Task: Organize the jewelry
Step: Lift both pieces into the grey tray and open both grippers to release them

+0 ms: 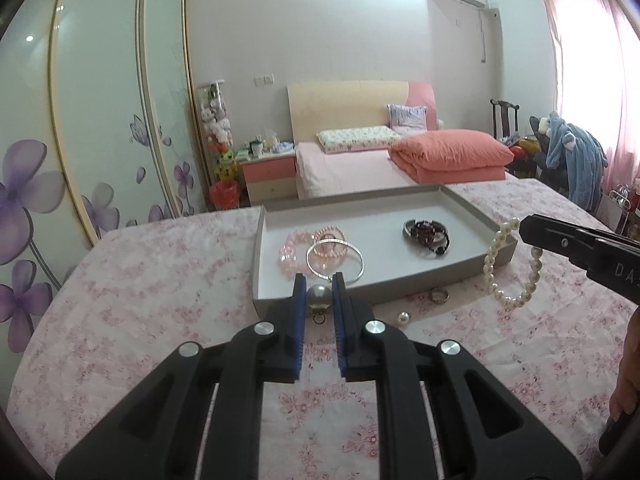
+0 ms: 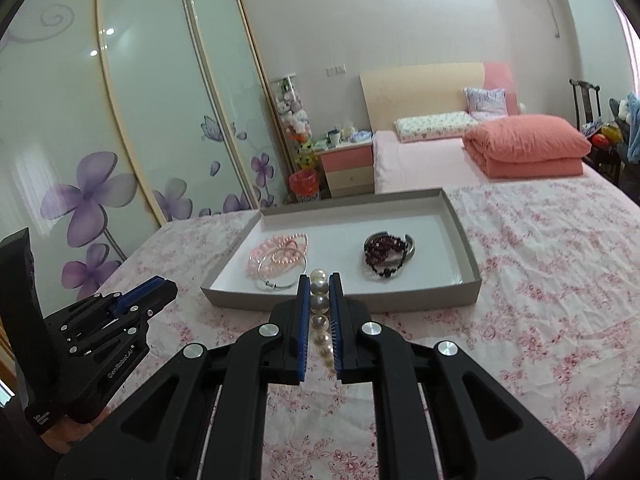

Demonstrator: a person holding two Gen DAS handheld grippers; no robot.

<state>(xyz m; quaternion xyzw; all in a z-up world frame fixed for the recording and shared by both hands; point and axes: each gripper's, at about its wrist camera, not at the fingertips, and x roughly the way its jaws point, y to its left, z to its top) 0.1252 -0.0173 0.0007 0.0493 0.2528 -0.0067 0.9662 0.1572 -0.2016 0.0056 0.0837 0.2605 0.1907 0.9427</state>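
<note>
Both grippers carry jewelry above the flowered bed cover (image 1: 132, 280), short of the grey tray (image 1: 476, 216). The left gripper (image 1: 319, 294) is closed almost fully on a single grey pearl bead (image 1: 318, 297); a small ring-shaped fitting hangs just beneath the bead. The right gripper (image 2: 319, 292) is pinched shut on a white pearl bracelet (image 2: 320, 312): in its own view the beads run in a line between the blue fingers (image 2: 304, 320), while the left view shows the rest of the loop hanging free below the tips, beside the tray's near right corner.

The step in hand is judged to be delivery into the tray. It is done well by carrying each piece clear over the near wall and releasing low, on bare floor between the pink bracelets (image 1: 310, 246) and the dark bracelets (image 1: 428, 236), so the dangling loop does not snag the rim. A small ring (image 1: 439, 295) and a loose pearl (image 1: 403, 317) lie on the cover just before the tray.
</note>
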